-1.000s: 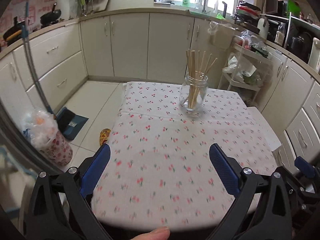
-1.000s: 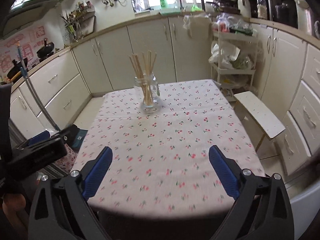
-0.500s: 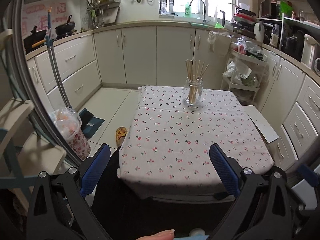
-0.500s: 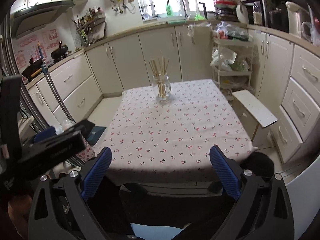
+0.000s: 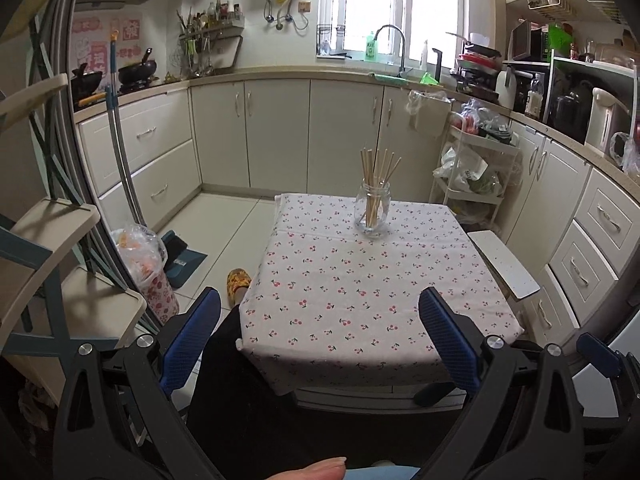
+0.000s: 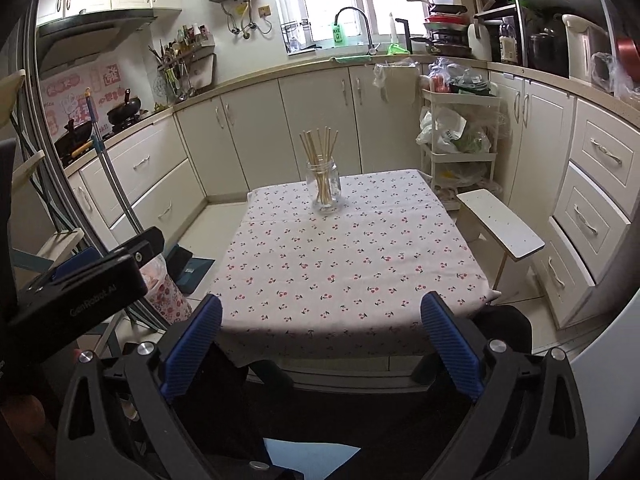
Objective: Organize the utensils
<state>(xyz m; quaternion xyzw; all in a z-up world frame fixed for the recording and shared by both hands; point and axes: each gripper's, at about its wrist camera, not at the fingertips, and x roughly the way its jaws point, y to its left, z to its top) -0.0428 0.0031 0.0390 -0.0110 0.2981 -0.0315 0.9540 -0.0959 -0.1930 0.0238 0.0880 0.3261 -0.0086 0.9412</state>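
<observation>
- The left gripper point(image 5: 319, 338), black-framed with ribbed blue pads, is held off the near edge of the table with its jaws wide apart and nothing between them; a fingertip point(image 5: 320, 467) shows at the bottom of its view.
- The square table under a white cherry-print cloth point(image 5: 360, 288) carries nothing but the jar; no loose utensil shows on it in either view.
- The clear glass jar point(image 5: 372, 212) stands upright near the far edge of the table, slightly right of centre in the left view, well apart from both grippers.
- The bundle of pale wooden chopsticks point(image 5: 378, 178) stands inside the jar, tips fanned out above the rim.
- The right gripper point(image 6: 321, 338), of the same make, also sits off the near table edge, jaws spread and empty; the left tool's black body shows at the left of its view.
- Judged from this, the sorting looks finished or close to it, and the step in hand is pulling clear.
- To do it well, keep both tools level and move them straight away from the table, not sweeping across it.
- Keep the jaws apart so no pad snags the cloth's hanging edge, since a tug could topple the top-heavy jar.
- If another stick is to be added, approach from above and lower it between the fanned tips.
</observation>
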